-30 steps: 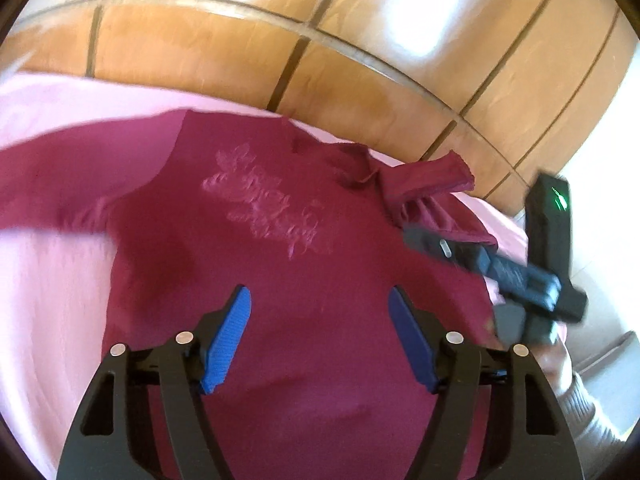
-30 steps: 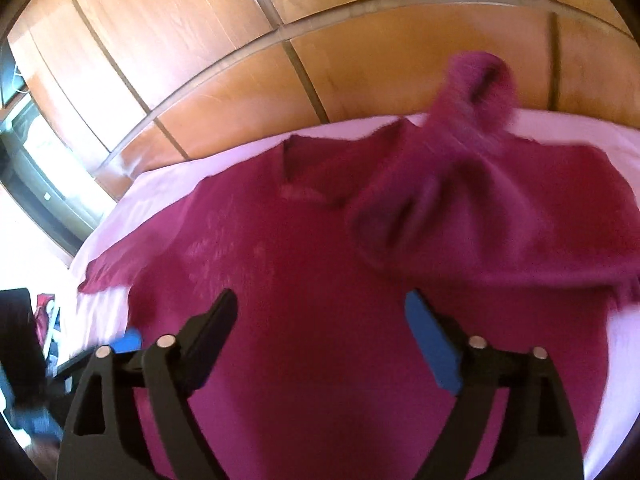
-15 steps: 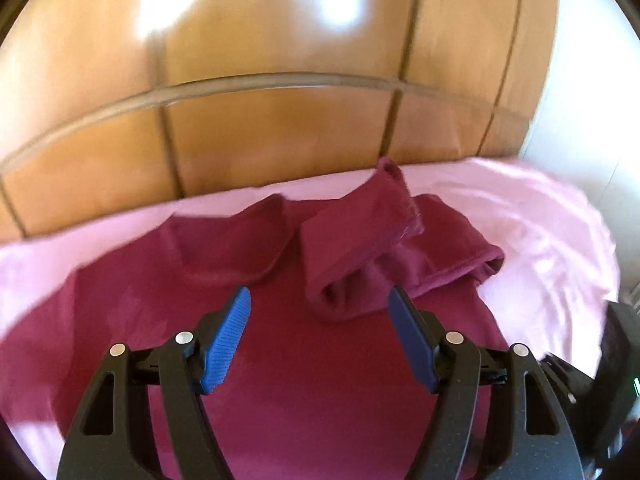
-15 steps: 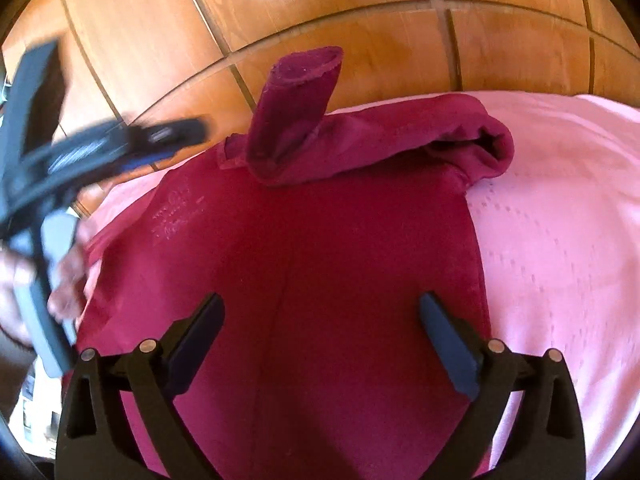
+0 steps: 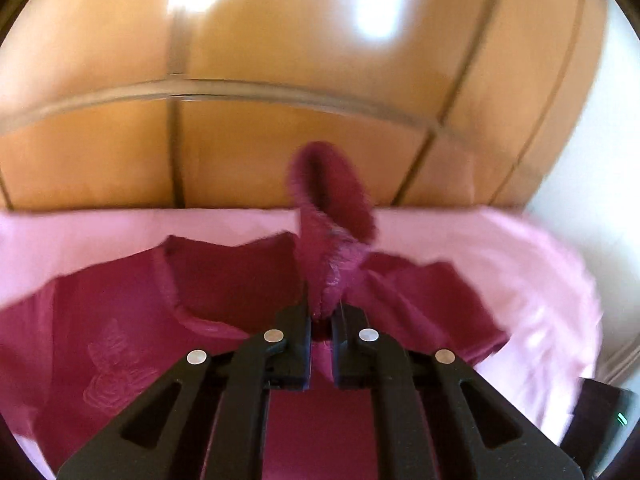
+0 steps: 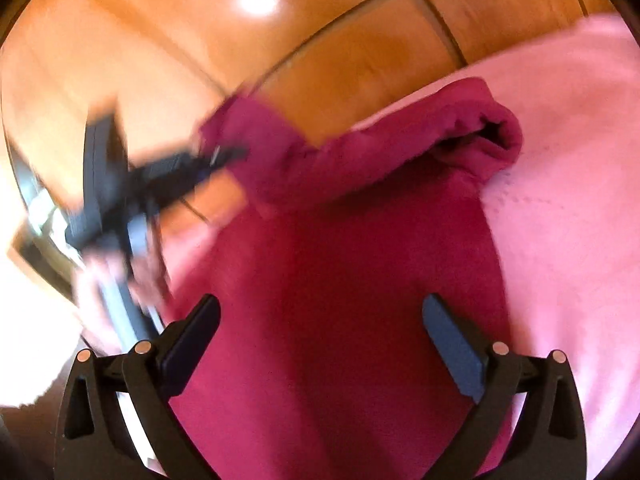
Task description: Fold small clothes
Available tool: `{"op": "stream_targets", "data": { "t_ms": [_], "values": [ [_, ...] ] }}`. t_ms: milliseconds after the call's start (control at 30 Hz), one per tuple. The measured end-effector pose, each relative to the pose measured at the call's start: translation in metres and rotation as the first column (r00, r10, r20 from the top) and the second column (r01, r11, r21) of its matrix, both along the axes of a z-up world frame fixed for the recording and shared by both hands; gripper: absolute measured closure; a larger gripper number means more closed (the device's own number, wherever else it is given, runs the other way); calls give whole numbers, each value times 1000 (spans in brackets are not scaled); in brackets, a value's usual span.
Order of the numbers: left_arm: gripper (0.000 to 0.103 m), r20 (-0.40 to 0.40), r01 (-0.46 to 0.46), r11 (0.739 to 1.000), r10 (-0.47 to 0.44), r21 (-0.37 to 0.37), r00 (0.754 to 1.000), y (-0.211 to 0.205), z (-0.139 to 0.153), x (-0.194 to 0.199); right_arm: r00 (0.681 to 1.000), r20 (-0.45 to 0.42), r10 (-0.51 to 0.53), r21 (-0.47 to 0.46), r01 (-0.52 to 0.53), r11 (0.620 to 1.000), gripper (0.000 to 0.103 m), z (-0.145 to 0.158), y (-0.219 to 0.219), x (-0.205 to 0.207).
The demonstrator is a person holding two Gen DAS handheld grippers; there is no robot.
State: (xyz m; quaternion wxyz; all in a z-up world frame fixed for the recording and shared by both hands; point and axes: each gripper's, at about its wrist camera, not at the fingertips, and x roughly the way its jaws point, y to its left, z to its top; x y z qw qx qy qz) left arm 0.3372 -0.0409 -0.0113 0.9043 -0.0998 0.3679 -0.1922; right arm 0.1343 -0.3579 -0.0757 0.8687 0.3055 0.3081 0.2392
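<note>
item: your left gripper (image 5: 321, 318), jaws spread a moment ago, now pinches the maroon top's (image 6: 340, 300) sleeve (image 5: 332, 216) above its collar, ready to fold; right gripper (image 6: 320, 344) spread, empty.

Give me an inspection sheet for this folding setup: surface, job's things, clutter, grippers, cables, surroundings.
Surface: pink bedsheet, lightly rumpled.
Job's things: dark red long-sleeved knit top lying on the sheet, embroidered motif up; one sleeve lifted off it.
Clutter: nothing seen.
Grippers: left gripper shut on the sleeve; right gripper open over the top, nothing between its fingers.
Cables: nothing seen.
Surroundings: glossy orange-brown wooden panels behind the bed; white wall at the right.
</note>
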Motion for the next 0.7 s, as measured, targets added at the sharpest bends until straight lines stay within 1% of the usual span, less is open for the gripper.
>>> {"op": "stream_targets", "data": {
  "t_ms": [33, 100, 167, 200, 267, 333, 400, 500, 533, 567, 600, 667, 700],
  "values": [
    [97, -9, -8, 999, 7, -39, 1000, 11, 2, 0, 1000, -3, -11, 53, 11, 999, 2, 2, -4, 9],
    [97, -16, -33, 994, 32, -99, 999, 35, 5, -3, 999, 4, -37, 102, 36, 994, 2, 6, -8, 27],
    [97, -22, -60, 988, 57, -144, 998, 55, 4, -7, 998, -5, -63, 146, 63, 987, 2, 6, -12, 46],
    [97, -24, -73, 985, 70, -155, 997, 62, 3, -9, 996, -26, -90, 181, 93, 979, 2, 3, -16, 57],
    [97, -38, -103, 977, 98, -186, 994, 80, -2, -11, 989, -55, -135, 213, 144, 966, 2, -1, -21, 69],
    [97, -61, -144, 968, 134, -207, 989, 100, -11, -13, 984, -57, -169, 218, 178, 960, 2, -3, -25, 71],
    [98, -91, -180, 960, 163, -217, 982, 118, -24, -13, 978, -60, -201, 222, 209, 952, 2, -5, -29, 72],
    [98, -136, -224, 950, 198, -219, 971, 138, -45, -18, 970, -69, -231, 294, 241, 925, 3, -12, -45, 67],
    [98, -154, -231, 949, 200, -215, 968, 141, -52, -20, 971, -67, -231, 304, 241, 922, 3, -13, -46, 66],
    [98, -171, -240, 953, 209, -187, 963, 142, -63, -21, 971, -67, -231, 304, 240, 922, 3, -14, -46, 65],
    [98, -183, -245, 955, 214, -168, 960, 135, -69, -21, 970, -69, -231, 301, 241, 923, 3, -14, -46, 65],
    [98, -235, -257, 956, 220, -140, 947, 134, -90, -22, 972, -76, -223, 275, 236, 932, 3, -11, -44, 62],
    [97, -247, -259, 956, 221, -138, 944, 134, -95, -21, 973, -81, -216, 245, 229, 942, 3, -10, -42, 63]
  ]
}}
